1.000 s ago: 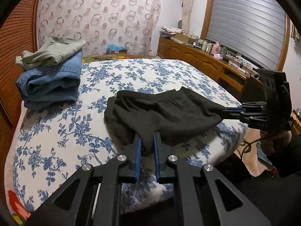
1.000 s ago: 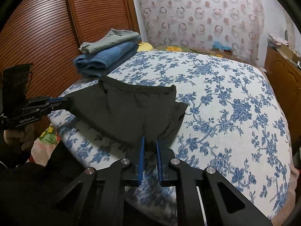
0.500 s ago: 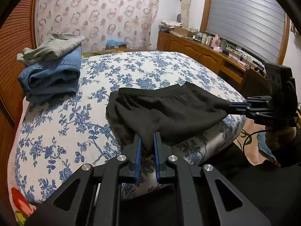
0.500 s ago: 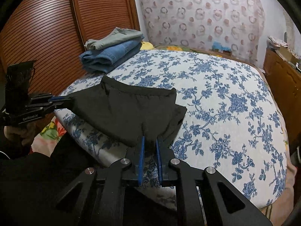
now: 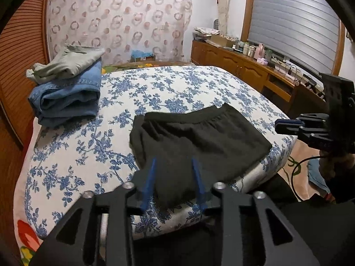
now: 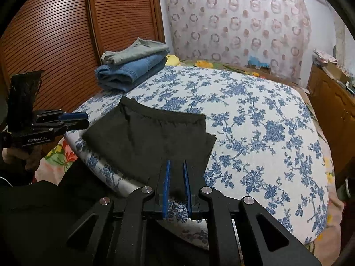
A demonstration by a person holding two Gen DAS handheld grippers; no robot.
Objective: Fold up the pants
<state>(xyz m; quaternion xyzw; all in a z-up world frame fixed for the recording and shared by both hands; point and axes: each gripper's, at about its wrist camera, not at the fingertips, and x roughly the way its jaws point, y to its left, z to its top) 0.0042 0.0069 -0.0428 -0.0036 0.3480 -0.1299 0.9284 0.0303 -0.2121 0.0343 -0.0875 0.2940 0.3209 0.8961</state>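
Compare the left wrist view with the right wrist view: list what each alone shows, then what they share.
Only the left wrist view shows the shuttered window, the cluttered wooden counter and the left gripper with jaws apart, just opening, black pants cloth between them.

Only the right wrist view shows the slatted wooden doors and the right gripper pinched on the near edge of the pants.

Both show the black pants on the flowered bed, the stacked folded jeans and the patterned curtain.

Black pants (image 5: 195, 137); white bedspread (image 5: 182, 82), blue floral print; blue jeans (image 5: 66, 97); grey-green trousers (image 5: 66, 63).
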